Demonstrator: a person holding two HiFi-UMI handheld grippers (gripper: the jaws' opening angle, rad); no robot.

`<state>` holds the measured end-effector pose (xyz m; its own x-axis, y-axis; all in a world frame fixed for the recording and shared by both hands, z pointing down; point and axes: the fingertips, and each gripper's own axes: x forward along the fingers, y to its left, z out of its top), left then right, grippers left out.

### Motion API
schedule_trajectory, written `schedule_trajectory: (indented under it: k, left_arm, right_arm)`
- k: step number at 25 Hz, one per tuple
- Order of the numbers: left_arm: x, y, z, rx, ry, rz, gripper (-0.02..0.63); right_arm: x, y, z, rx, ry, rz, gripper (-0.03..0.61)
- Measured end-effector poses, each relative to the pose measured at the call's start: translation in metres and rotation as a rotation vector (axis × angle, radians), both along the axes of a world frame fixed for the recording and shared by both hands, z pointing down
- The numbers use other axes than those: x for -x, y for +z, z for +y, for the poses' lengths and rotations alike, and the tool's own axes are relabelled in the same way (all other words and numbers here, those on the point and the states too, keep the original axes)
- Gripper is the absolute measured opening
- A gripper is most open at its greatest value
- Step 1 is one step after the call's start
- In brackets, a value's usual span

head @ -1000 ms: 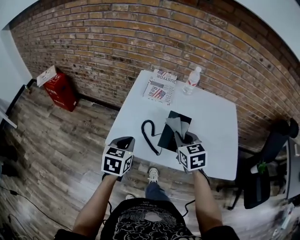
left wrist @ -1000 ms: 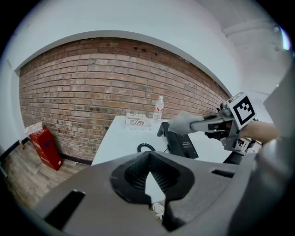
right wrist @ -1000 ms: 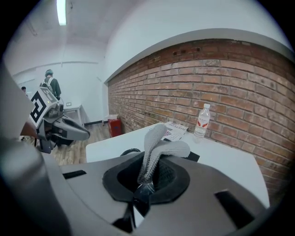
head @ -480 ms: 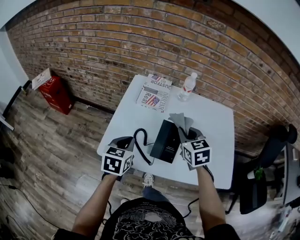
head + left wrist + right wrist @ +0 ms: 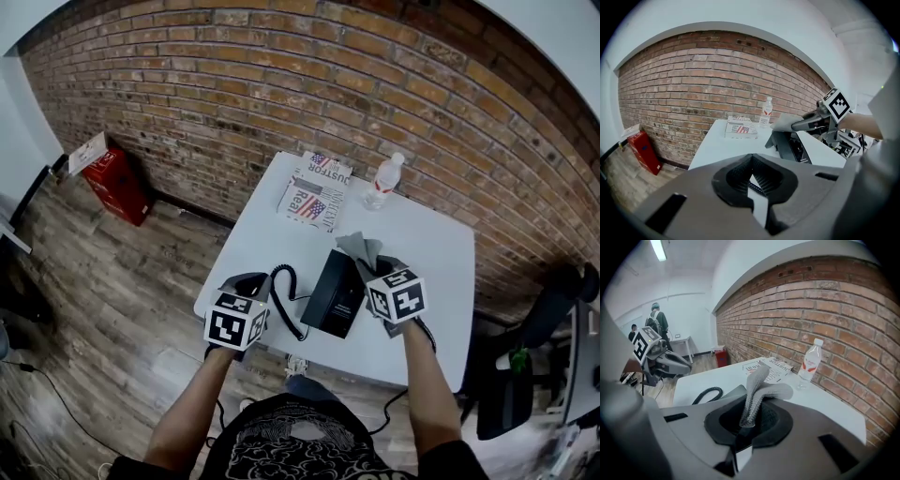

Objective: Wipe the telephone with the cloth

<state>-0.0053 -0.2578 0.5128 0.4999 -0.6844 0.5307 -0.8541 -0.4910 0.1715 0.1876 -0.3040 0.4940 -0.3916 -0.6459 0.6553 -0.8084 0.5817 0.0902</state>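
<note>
White table (image 5: 253, 246) against the brick wall. Printed paper stack (image 5: 314, 187) and water bottle (image 5: 382, 181) at its far edge, clear of the work.

Telephone (image 5: 336, 292): black, sits close to the near edge, right of centre, with its coiled cord (image 5: 281, 295) looping off to the left. Likely rigid plastic and fairly light, so it'll probably skid on the smooth top under a wipe. Brace it at the near left side. Keep pressure low over the handset and stay off the cord.

Cloth (image 5: 361, 248): grey, limp. It's over the phone's far right end; can't tell if it's touching. Soft and light, so it will fold under load.

Right gripper (image 5: 378, 270): jaws clamped on a bunched edge of the cloth, free flap drooping forward. Good hold for wiping.

Left gripper (image 5: 247, 283): jaws together, nothing in them, at the near left table edge beside the cord.
</note>
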Motion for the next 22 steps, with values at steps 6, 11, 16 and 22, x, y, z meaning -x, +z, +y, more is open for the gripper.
schedule_trajectory:
  k: [6, 11, 16, 22]
  left_arm:
    - [0.007, 0.001, -0.003, 0.006, -0.015, -0.002, 0.006]
    - [0.01, 0.007, -0.001, 0.016, -0.025, -0.006, 0.006]
    - [0.018, 0.006, -0.002, 0.014, -0.045, -0.008, 0.006]
    - [0.024, 0.006, -0.001, 0.014, -0.062, -0.009, 0.006]
  right_arm:
    - [0.005, 0.01, -0.004, 0.063, -0.037, 0.03, 0.011]
    - [0.008, 0.015, -0.009, 0.083, -0.065, 0.046, 0.011]
    - [0.017, 0.014, -0.017, 0.085, -0.082, 0.045, 0.012]
    - [0.027, 0.017, -0.02, 0.09, -0.105, 0.048, 0.011]
